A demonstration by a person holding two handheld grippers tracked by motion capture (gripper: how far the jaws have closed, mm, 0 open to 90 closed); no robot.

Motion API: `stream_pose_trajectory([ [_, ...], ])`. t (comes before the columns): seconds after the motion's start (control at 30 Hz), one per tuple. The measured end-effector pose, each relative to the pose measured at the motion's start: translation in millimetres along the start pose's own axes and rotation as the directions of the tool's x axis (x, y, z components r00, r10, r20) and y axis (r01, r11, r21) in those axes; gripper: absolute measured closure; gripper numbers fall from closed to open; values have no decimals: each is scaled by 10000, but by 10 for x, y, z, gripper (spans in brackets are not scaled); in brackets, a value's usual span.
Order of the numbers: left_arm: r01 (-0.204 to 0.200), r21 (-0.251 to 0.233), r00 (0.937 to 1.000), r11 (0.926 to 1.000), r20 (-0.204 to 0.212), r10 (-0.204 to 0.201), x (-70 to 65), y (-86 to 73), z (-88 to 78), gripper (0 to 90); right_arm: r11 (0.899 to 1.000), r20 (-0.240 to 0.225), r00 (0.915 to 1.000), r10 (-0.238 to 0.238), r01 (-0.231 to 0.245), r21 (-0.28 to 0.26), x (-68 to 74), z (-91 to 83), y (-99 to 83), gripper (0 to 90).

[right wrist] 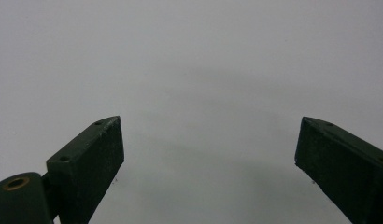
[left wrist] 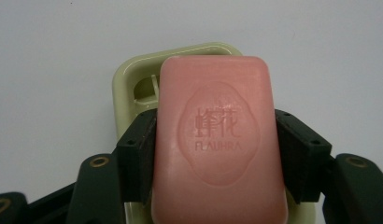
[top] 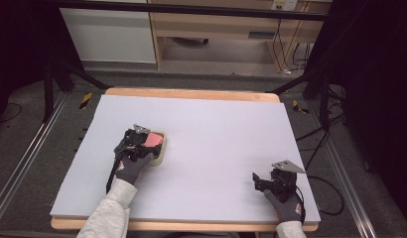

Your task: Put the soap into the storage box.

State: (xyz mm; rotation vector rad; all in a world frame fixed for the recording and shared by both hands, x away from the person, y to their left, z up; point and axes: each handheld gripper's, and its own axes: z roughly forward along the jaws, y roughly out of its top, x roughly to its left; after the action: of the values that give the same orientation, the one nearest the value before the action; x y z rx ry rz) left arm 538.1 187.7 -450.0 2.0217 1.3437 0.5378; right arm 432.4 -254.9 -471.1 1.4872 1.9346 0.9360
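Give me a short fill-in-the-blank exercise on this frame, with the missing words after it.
1. The left gripper is shut on a pink ____.
2. Under it lies a pale green ____ on the table.
3. The right gripper has its jaws ____, nothing between them.

Missing words: soap; dish; open

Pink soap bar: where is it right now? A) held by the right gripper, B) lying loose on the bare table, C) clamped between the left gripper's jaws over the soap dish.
C: the left gripper pinches the pink soap bar by its sides above the pale green soap dish.
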Motion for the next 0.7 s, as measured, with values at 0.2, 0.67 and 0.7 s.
stream_pose_trajectory([
  [0.2, 24, 121, 10000, 9999, -76, -23, 17, -7, 25, 371, 10000, -6, 10000, -1, 1, 7, 0, 1, 0, 83],
  [0.67, 126, -88, 9999, 9999, 42, -126, 29, -14, -4, 347, 10000, -3, 10000, 4, -4, 5, 0, -2, -1, 82],
  [0.7, 141, -156, 9999, 9998, 85, -140, 35, -9, -30, 340, 10000, -2, 10000, -1, 1, 0, -1, -2, -1, 82],
])
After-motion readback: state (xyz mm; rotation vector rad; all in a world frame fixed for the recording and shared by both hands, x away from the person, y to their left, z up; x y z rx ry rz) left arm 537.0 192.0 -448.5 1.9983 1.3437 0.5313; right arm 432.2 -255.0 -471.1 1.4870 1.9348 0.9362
